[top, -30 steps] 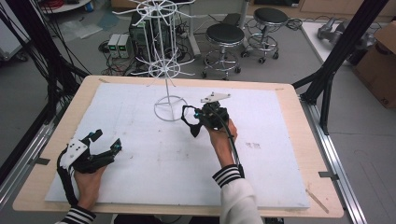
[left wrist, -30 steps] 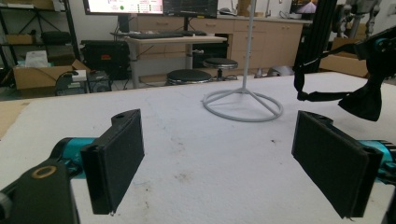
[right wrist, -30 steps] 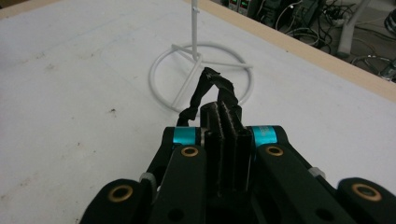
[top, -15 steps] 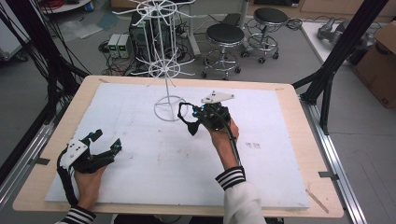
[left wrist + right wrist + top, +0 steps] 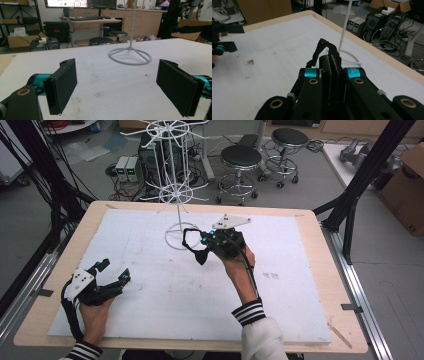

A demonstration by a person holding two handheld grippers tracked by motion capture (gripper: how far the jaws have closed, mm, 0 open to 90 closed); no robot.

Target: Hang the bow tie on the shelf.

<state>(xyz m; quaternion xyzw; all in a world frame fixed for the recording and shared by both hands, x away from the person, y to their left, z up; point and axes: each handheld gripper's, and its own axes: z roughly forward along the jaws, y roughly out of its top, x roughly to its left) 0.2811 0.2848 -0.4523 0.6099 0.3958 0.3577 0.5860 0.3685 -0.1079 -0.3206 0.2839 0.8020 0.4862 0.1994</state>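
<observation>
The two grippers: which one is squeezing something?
The right gripper, near the white stand; it pinches a black loop. The left gripper is wide open.

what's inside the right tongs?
A black looped band is pinched between the shut right tongs, near the white rack base. The pinched part is hidden.

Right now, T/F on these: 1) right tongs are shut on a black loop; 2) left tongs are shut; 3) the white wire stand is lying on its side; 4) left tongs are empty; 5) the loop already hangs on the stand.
1) True. The right tongs are shut on the black loop.
2) False. The left tongs are wide open.
3) False. The white wire stand is upright on its ring base.
4) True. Nothing lies between the left tongs' pads but the white mat.
5) False. The loop is in the right tongs, held beside the stand's base.
</observation>
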